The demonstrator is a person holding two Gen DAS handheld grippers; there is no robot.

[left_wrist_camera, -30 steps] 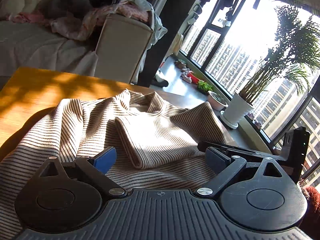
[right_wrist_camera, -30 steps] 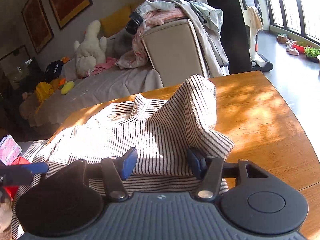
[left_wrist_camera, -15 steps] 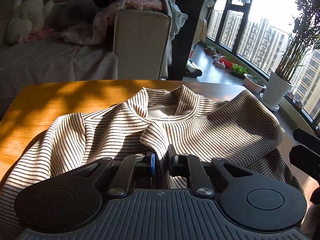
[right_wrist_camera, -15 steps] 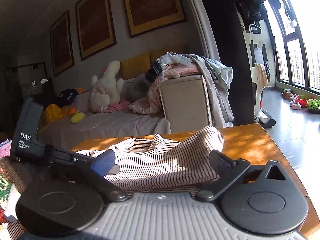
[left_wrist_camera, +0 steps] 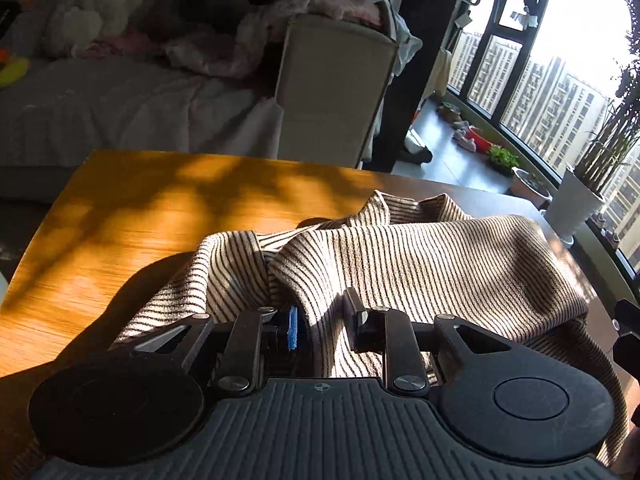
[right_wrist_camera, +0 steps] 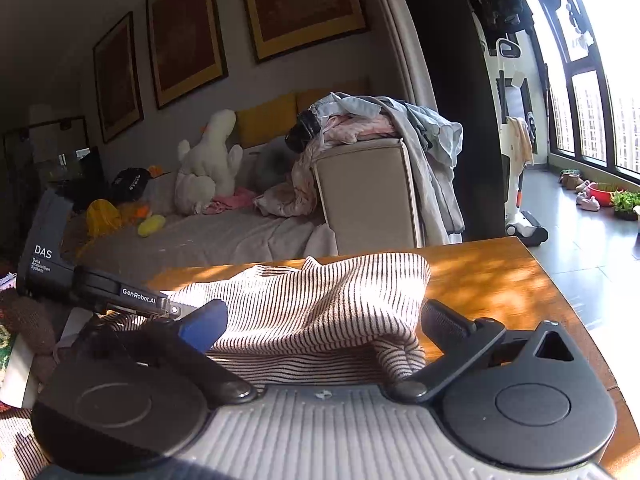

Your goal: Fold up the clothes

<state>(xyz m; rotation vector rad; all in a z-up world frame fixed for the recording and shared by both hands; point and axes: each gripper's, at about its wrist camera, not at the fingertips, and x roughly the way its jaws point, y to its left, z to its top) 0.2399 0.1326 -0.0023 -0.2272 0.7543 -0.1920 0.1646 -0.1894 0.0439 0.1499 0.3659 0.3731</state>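
The striped sweater (left_wrist_camera: 420, 264) lies bunched on the wooden counter (left_wrist_camera: 132, 232), cream with thin dark stripes, its ribbed collar (left_wrist_camera: 404, 206) standing up at the far side. Much of it is hidden: the body of the left tongs (left_wrist_camera: 322, 320) covers its near edge in the left wrist view, and its right end runs out past the frame's lower right corner. Sun and deep shadow cut across the cloth, so the folds near the tongs are hard to read. A ridge of the knit rises between the two fingers of the left tongs, beside the blue pad (left_wrist_camera: 293, 327); the jaws are opening, a narrow gap between them, and whether the pads press the cloth cannot be told.

In the right wrist view the sweater (right_wrist_camera: 320, 300) is a low crumpled heap across the counter (right_wrist_camera: 500, 280), one thick fold at the right with a rounded, doubled edge. Its near part disappears behind the right tongs (right_wrist_camera: 324, 320), whose jaws stand spread wide on either side of the heap, not pressing it. At the far left of that view the left tongs (right_wrist_camera: 132, 296) reach in over the cloth, the tips hidden behind the blue finger (right_wrist_camera: 204, 322) of the right tongs
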